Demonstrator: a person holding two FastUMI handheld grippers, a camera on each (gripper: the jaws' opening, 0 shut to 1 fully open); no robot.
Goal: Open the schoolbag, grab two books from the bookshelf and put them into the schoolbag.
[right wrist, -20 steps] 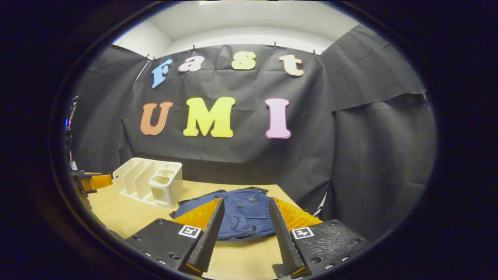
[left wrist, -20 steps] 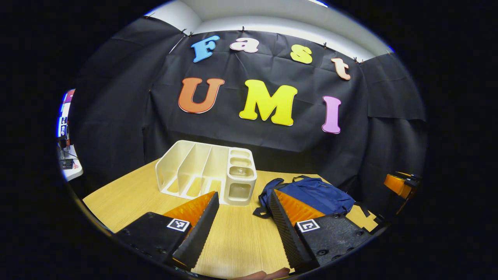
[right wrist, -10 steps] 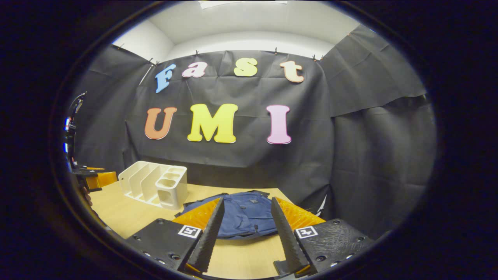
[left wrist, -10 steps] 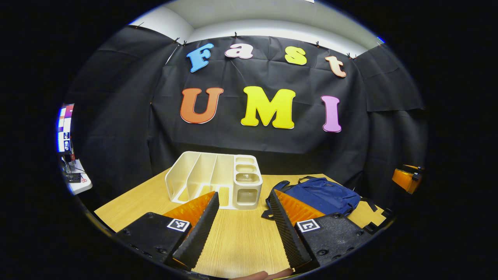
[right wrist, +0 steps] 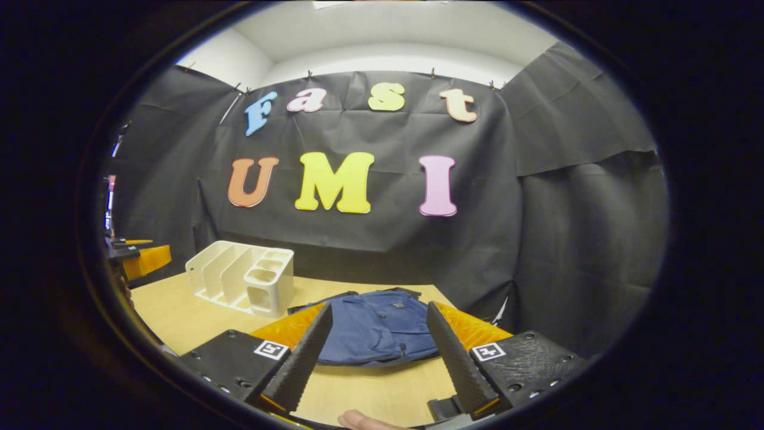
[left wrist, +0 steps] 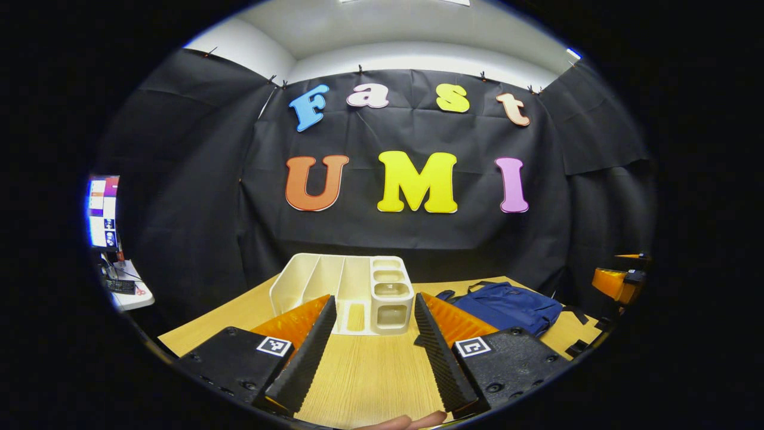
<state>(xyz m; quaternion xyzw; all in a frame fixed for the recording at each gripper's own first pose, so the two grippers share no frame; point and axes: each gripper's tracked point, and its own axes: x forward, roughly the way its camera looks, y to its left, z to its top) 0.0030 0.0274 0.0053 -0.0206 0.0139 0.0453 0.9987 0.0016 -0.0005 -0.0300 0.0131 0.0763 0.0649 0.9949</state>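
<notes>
I held both tools low and roughly level over the table (left wrist: 364, 376), pointing toward the back of the booth.

Table: light wood grain, bare between the fingers of each tool.

Schoolbag (right wrist: 376, 325): blue, lying flat on the table toward the right side, flap closed as far as I could see. In the right gripper view it lay straight ahead of my right gripper (right wrist: 377, 346), framed between the two fingers but beyond their tips, not touched. In the left gripper view the schoolbag (left wrist: 507, 304) sat ahead and to the right, partly behind the right-hand finger.

Bookshelf (left wrist: 352, 292): cream plastic rack with upright dividers and small square compartments at one end, standing just left of the schoolbag. I could make out no books in its slots. It stood directly ahead of my left gripper (left wrist: 373, 352), beyond the fingertips and apart from them. In the right gripper view the bookshelf (right wrist: 245, 283) was well off to the left.

Left gripper: fingers spread wide, nothing between them, touching nothing.

Right gripper: likewise spread wide and empty.

The right gripper (left wrist: 618, 280) also appeared at the far right edge of the left gripper view, and the left gripper (right wrist: 140, 257) at the far left edge of the right gripper view.
</notes>
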